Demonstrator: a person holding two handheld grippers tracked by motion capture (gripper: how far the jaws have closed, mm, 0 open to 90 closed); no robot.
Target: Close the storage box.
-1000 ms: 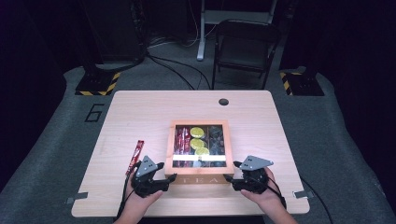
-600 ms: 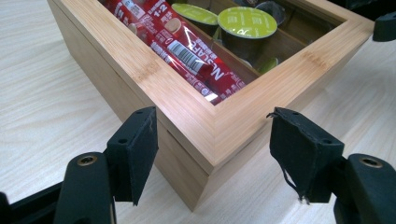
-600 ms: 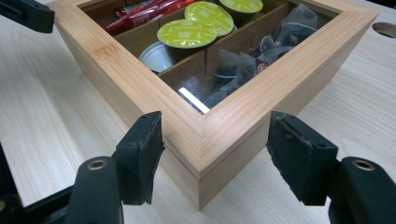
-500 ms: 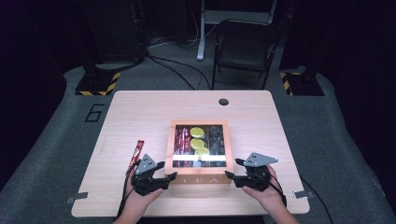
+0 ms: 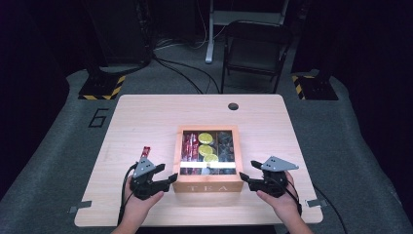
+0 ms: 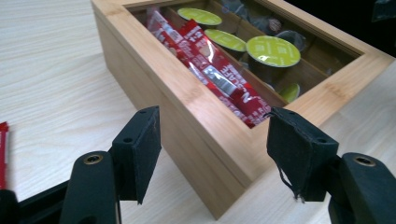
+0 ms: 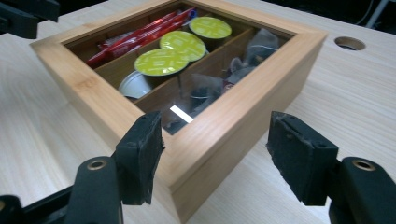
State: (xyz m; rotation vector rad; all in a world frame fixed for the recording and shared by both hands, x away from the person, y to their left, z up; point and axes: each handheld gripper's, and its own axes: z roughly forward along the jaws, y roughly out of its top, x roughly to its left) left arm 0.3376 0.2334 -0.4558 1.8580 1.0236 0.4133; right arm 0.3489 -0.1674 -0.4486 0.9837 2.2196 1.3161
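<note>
Bamboo tea box (image 5: 208, 183) is sitting between left tool (image 5: 165, 179) and right tool (image 5: 245, 178), both gaping wide at its near corners, poised to grip.

grey floor (image 5: 48, 161), folding chair (image 5: 255, 51), dark room

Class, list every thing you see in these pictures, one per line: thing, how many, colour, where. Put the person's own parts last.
Table: one, pale wood, centre of the room.
Tea box: one, bamboo with a clear lid, near edge of the table.
Coffee sticks: several, red, left compartment of the box.
Capsules: at least three, lime-green tops, middle compartment.
Tea bags: several, dark, right compartment.
Loose stick: one, red, on the table left of the box.
Cable hole: one, dark, far side of the table.
Folding chair: one, black, behind the table.
Left gripper: one, black, open, at the box's near left corner.
Right gripper: one, black, open, at its near right corner.
</note>
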